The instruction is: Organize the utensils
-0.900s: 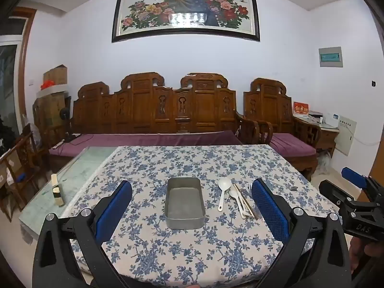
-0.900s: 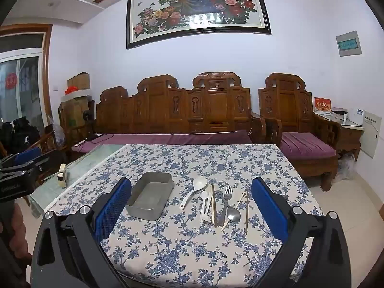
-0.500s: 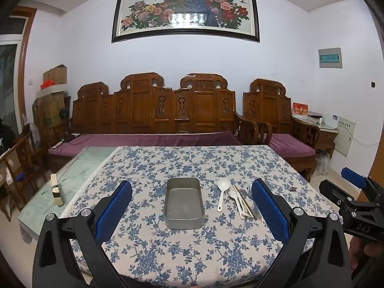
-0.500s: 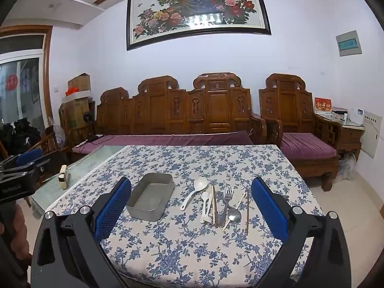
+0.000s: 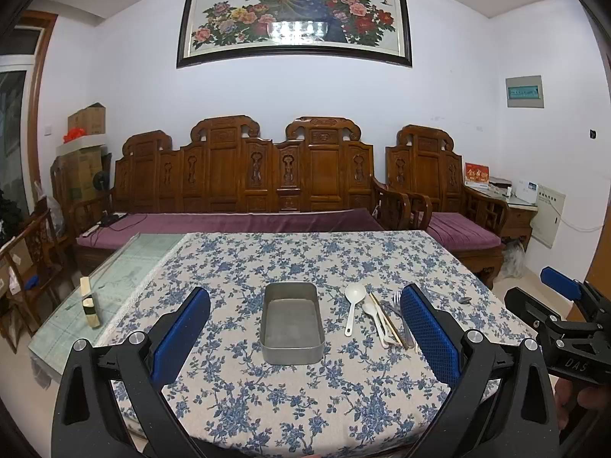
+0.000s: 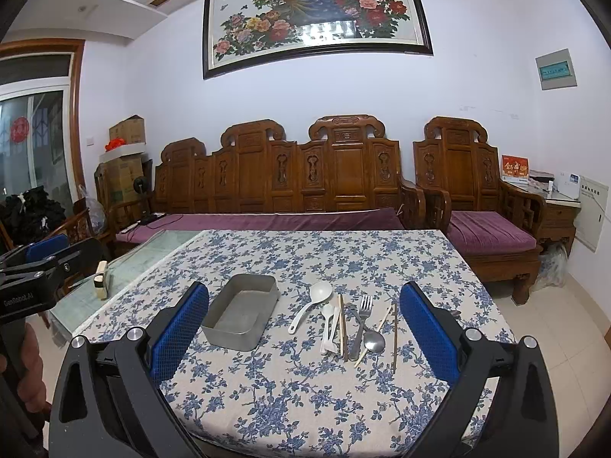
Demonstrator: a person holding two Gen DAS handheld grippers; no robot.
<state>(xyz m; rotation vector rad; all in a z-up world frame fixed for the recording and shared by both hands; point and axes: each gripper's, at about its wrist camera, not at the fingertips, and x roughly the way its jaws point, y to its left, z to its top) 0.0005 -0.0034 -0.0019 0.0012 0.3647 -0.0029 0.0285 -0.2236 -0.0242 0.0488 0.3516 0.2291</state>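
An empty grey metal tin [image 5: 292, 322] [image 6: 240, 311] sits on the blue-flowered tablecloth [image 5: 305, 400]. To its right lie a large white spoon [image 6: 311, 303], a small white spoon [image 6: 327, 326], chopsticks [image 6: 343, 324], a metal fork [image 6: 362, 318] and a metal spoon [image 6: 373, 340]; they also show in the left wrist view [image 5: 382, 316]. My left gripper [image 5: 305, 337] is open and empty, held back from the tin. My right gripper [image 6: 305, 337] is open and empty, held back from the utensils.
The table's left strip is bare glass [image 5: 107, 294] with a small wooden block [image 5: 89, 305] on it. A carved wooden sofa [image 5: 244, 191] stands behind the table and an armchair [image 6: 477, 210] to the right.
Both grippers have drifted slightly; the tin and utensils sit a touch higher in view. Nothing has been taken hold of.
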